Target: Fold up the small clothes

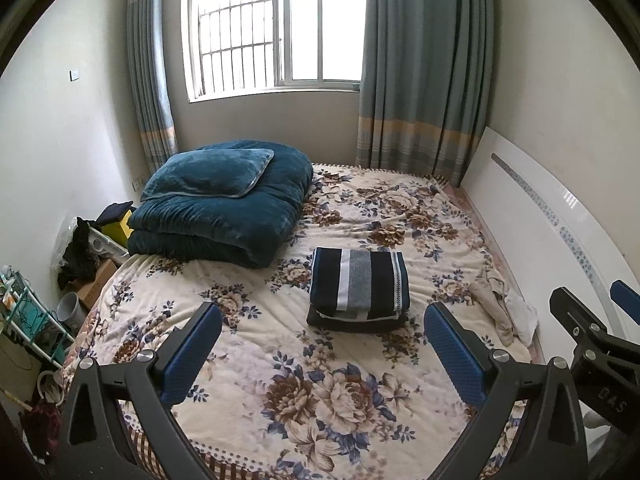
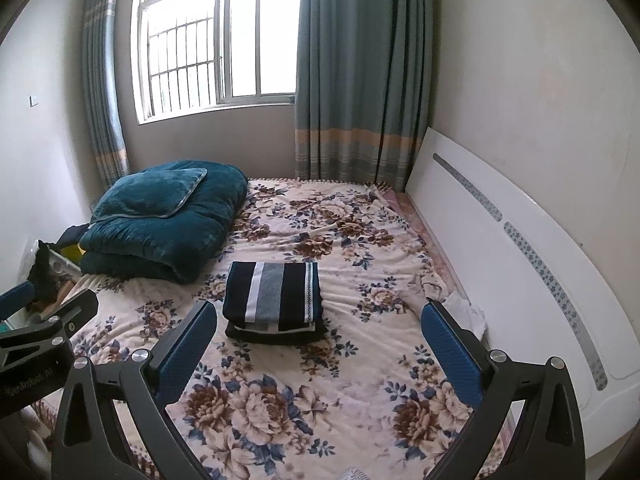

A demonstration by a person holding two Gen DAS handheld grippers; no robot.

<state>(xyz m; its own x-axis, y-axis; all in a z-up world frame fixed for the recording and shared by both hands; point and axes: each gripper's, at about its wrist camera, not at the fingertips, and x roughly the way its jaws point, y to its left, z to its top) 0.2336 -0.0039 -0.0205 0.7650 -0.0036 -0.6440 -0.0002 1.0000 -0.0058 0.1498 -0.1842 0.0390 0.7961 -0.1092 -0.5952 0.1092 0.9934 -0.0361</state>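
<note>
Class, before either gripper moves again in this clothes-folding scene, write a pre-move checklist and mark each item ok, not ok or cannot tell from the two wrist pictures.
1. Left gripper open and holding nothing: ok.
2. Right gripper open and holding nothing: ok.
3. Folded navy, white and grey striped garment lies squarely on a folded dark garment beneath it, on the cream floral blanket: ok.
4. Both grippers clear of the stack: ok.
5. All small clothes folded: not ok; crumpled beige and white clothes lie loose by the white headboard.
6. How many pieces are in that crumpled heap: cannot tell.
</note>
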